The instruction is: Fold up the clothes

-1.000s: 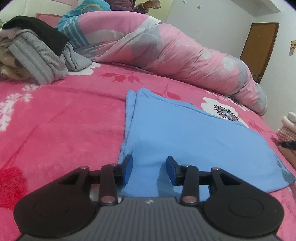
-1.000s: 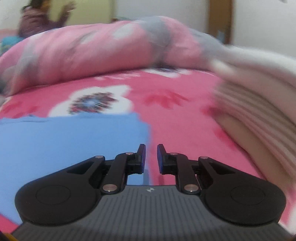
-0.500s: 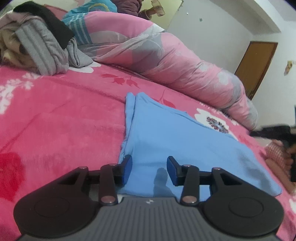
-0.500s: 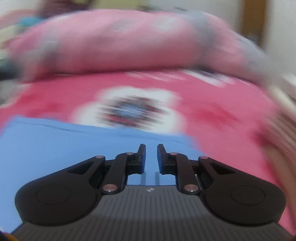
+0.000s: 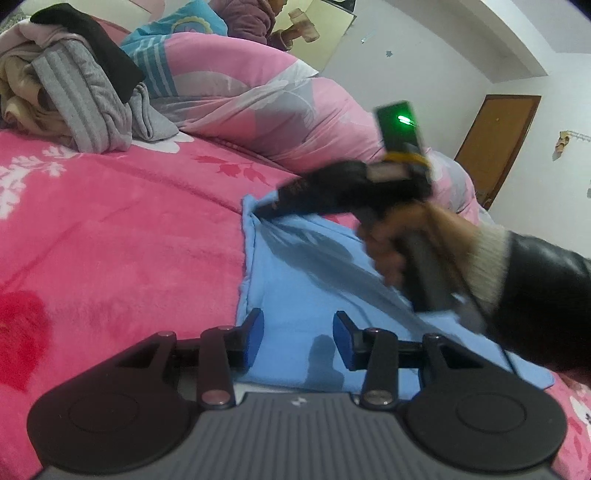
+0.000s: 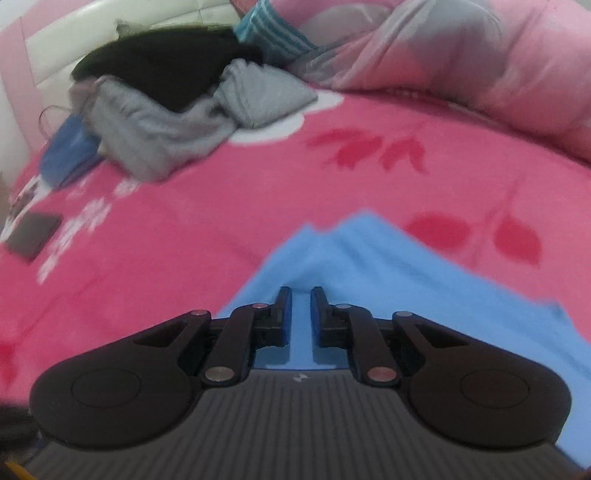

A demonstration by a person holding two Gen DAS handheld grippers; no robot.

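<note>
Blue garment (image 5: 317,280): soft, limp; pinch its far corner. Your right gripper (image 6: 298,301) is closing there, left gripper (image 5: 297,332) spread, empty.

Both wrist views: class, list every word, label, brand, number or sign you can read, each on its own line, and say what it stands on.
No readable text in either view.
Small pale logo mark on the grey body of the left tongs: a symbol, no letters.
Same mark on the right tongs: a symbol, too blurred to read.
Round emblem on the blue striped pillow: too small to read.
Green light on the dark device: a glow, no text.
</note>
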